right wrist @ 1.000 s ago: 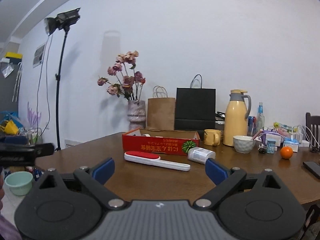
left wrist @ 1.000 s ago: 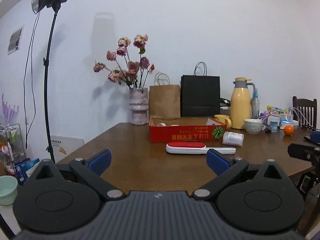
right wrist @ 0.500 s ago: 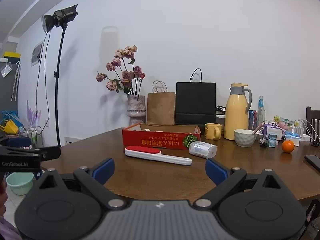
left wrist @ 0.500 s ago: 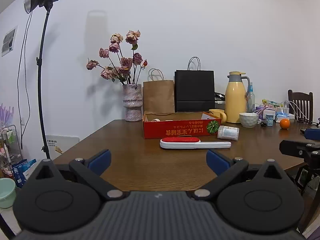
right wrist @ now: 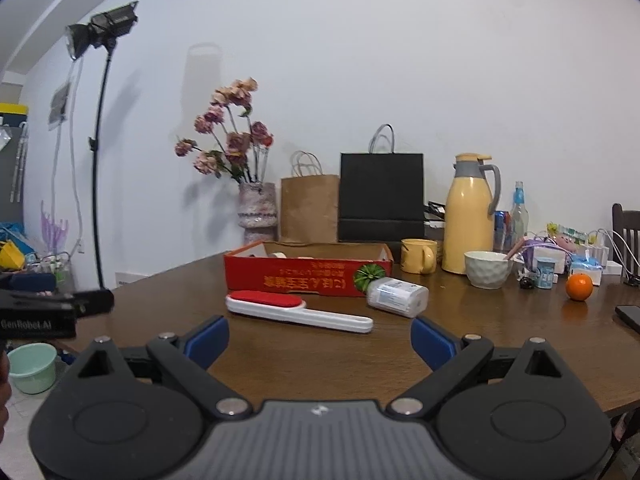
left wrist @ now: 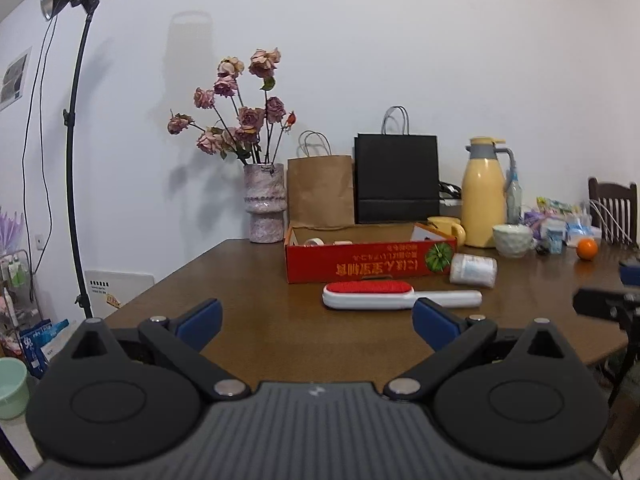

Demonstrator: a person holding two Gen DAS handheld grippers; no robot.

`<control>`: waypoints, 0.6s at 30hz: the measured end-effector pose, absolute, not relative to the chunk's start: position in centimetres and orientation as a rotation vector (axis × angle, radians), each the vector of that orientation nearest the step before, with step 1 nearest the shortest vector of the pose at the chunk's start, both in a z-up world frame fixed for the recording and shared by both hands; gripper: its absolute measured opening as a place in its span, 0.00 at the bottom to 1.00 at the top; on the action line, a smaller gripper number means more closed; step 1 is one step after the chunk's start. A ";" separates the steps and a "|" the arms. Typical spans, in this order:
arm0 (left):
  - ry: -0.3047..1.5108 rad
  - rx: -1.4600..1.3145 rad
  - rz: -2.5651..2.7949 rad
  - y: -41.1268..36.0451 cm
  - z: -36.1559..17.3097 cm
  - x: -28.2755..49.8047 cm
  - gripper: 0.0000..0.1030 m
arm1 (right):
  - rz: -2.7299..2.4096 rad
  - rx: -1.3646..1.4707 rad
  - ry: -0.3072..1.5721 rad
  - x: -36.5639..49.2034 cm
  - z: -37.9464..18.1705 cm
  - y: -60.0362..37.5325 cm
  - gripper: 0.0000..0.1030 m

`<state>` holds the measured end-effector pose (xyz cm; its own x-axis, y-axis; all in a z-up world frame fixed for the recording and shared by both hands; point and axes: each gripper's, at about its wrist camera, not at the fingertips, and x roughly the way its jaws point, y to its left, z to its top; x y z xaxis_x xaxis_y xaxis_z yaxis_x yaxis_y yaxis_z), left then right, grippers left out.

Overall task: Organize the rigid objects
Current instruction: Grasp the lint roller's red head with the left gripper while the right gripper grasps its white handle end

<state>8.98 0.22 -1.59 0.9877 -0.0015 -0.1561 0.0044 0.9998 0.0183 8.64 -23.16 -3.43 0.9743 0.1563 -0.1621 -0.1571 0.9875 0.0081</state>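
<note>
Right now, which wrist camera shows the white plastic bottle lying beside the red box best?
The right wrist view: the white plastic bottle shows whole, cap to base, label facing. In the left wrist view the bottle looks smaller, cap end against the red cardboard box.

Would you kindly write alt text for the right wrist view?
The right gripper, open and empty, faces a wooden table where a red-and-white lint brush and a white bottle on its side lie in front of a shallow red box. The left gripper shows at the left edge.
</note>
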 end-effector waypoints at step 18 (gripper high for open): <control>0.277 -0.027 -0.045 0.5 -1.7 21.3 1.00 | 0.162 0.019 0.343 21.7 -4.0 -24.6 0.75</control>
<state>21.28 0.53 -1.72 0.9609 -0.0486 -0.2726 0.0411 0.9986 -0.0332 21.69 -24.56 -3.99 0.9288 0.1614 -0.3337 -0.1550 0.9868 0.0460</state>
